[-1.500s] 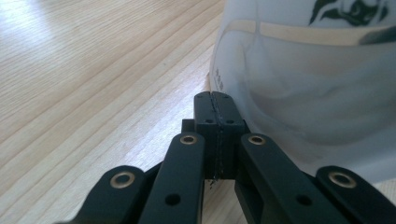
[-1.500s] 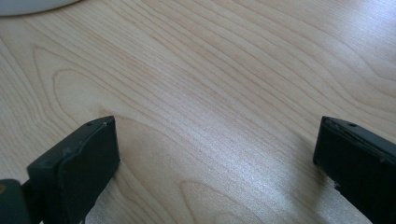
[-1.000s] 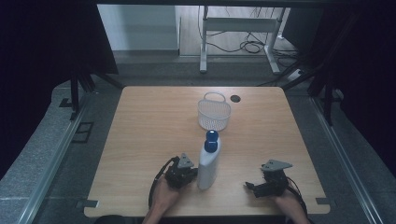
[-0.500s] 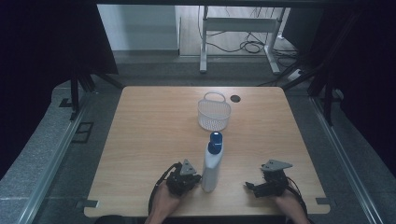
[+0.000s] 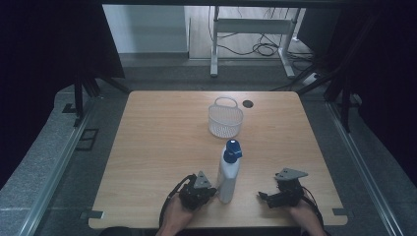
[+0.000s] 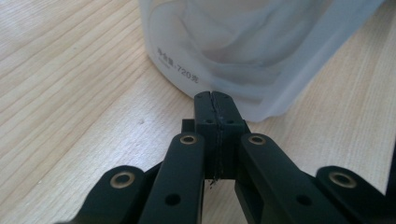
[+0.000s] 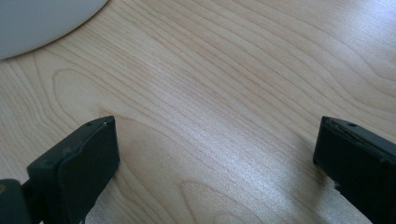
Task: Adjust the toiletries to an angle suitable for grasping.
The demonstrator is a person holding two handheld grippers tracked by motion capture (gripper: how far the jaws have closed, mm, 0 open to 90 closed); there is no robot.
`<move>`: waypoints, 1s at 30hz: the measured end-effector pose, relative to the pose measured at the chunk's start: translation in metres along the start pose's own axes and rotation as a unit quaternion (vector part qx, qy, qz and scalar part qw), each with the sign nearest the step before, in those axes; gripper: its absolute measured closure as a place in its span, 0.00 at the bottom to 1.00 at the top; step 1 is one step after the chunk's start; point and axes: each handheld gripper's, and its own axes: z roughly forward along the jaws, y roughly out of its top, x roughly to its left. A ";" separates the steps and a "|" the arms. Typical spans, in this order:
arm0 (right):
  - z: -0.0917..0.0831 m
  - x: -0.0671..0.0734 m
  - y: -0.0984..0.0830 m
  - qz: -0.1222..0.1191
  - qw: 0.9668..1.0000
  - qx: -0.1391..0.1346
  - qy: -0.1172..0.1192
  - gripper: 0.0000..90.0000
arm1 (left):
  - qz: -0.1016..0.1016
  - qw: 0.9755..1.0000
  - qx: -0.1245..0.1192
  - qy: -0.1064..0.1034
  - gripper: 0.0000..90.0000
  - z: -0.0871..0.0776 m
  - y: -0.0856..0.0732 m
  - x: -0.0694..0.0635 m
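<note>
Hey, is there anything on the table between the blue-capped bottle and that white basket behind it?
Nothing visible. In the high view, only bare tabletop lies between the bottle and the basket farther back. The left gripper, jaws shut, sits at the bottle's base, and the right gripper rests open off to the other side.

A wooden table (image 5: 162, 147) carried a white bottle (image 5: 229, 172) at six o'clock and a basket (image 5: 225, 119) toward twelve.
</note>
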 end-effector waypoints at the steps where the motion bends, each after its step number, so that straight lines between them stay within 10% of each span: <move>1: 0.000 0.000 0.000 0.000 1.000 0.000 0.000 0.00 | 0.003 1.000 0.001 -0.002 0.99 0.000 0.000 -0.001; 30: 0.000 0.000 0.000 0.001 1.000 0.000 0.000 0.00 | 0.044 0.998 -0.006 -0.035 0.99 0.023 0.026 -0.030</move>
